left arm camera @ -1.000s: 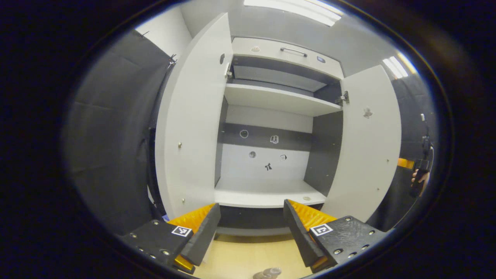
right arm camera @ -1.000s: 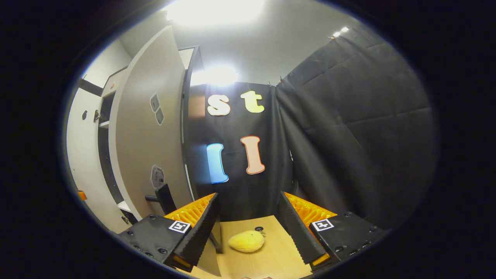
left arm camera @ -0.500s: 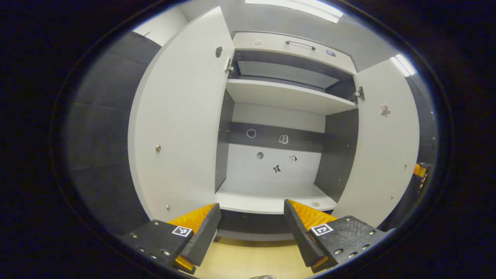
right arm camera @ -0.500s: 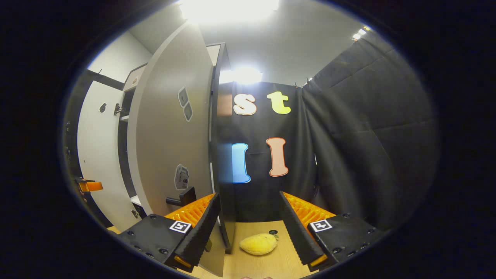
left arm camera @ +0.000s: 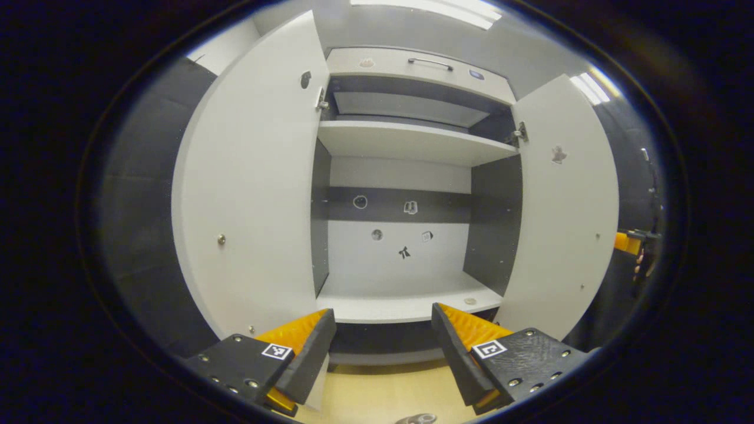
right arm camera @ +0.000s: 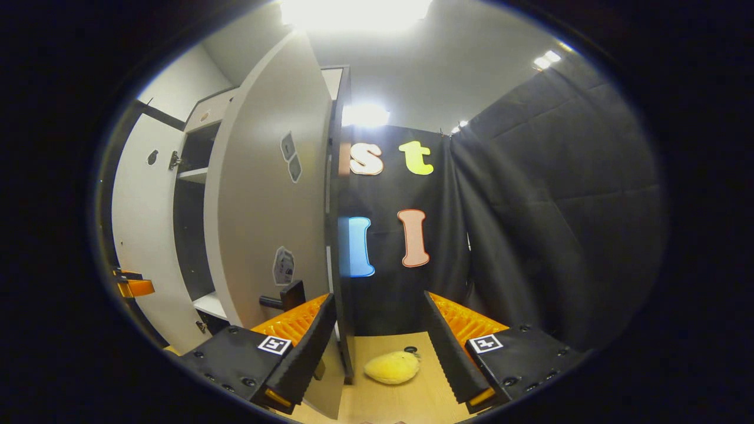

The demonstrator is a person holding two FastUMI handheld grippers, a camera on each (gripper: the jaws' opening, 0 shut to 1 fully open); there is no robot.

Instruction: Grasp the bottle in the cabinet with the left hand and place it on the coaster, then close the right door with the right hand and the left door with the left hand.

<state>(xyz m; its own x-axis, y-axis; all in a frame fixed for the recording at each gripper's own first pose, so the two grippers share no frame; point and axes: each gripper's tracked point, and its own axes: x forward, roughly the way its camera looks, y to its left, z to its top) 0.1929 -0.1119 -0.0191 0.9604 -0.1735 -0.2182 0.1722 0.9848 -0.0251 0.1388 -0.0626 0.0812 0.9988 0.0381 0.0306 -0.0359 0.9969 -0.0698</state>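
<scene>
Bottle: we see what looks like its clear top at the very bottom edge of the left gripper view, on the pale wooden worktop below the cabinet; whether a coaster lies under it we cannot tell.
Cabinet: we see the cabinet with both doors swung wide; its lower shelf carries only a small round disc near the right front corner.
Left door: the left door stands open, its inner face toward us, in the left gripper view.
Right door: the right door stands open; in the right gripper view we see its outer face with a dark handle low on it.
Writing and labels: small stickers sit on the cabinet's back panel and on the right door's outer face, too small for us to read; each claw body bears a square black-and-white marker.
Left claw: the left claw is spread apart, holding nothing, aimed at the cabinet's lower front edge.
Right claw: the right claw is spread apart and holds nothing; its left finger lies just beside the right door's lower edge, below the handle, and we cannot tell whether they touch.
Other: a yellow mango-like fruit lies on the worktop between the right claw's fingers, farther off.
</scene>
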